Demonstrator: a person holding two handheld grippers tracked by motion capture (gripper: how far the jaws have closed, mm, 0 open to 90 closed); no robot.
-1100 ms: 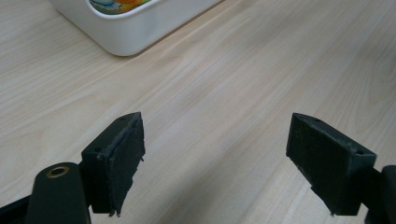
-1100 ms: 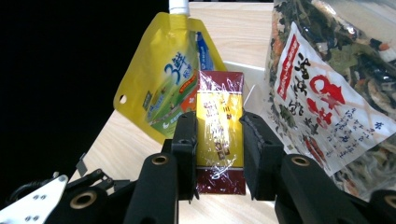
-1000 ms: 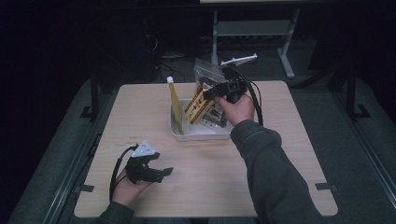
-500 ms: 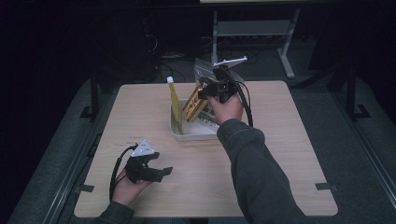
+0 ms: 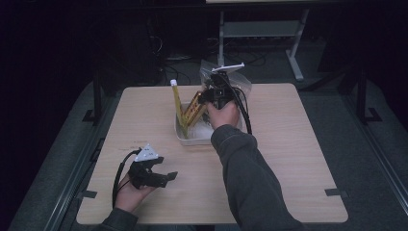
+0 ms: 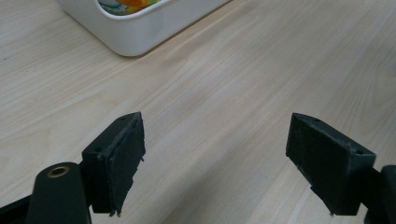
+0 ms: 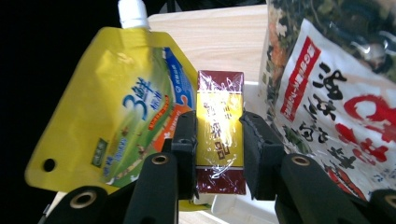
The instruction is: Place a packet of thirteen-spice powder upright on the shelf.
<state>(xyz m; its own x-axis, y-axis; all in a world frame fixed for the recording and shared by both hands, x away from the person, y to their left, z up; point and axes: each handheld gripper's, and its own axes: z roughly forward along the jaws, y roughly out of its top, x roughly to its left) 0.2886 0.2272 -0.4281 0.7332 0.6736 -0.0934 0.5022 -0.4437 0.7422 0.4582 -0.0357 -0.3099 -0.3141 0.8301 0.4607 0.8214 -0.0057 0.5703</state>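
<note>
Right gripper (image 7: 217, 135) clamps the wrapped box (image 7: 219, 135) (slick film); yellow pouch (image 7: 116, 107) at 9 o'clock may snag and topple.

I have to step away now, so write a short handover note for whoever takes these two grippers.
Right gripper: shut on the yellow and maroon box, over the white bin.
Left gripper: open, holding nothing, low over the table near the person.
In the bin: yellow spout pouch standing to the box's left, clear snack bag to its right.
Done: box gripped.
Left: probably set the box where it belongs, then release.
</note>
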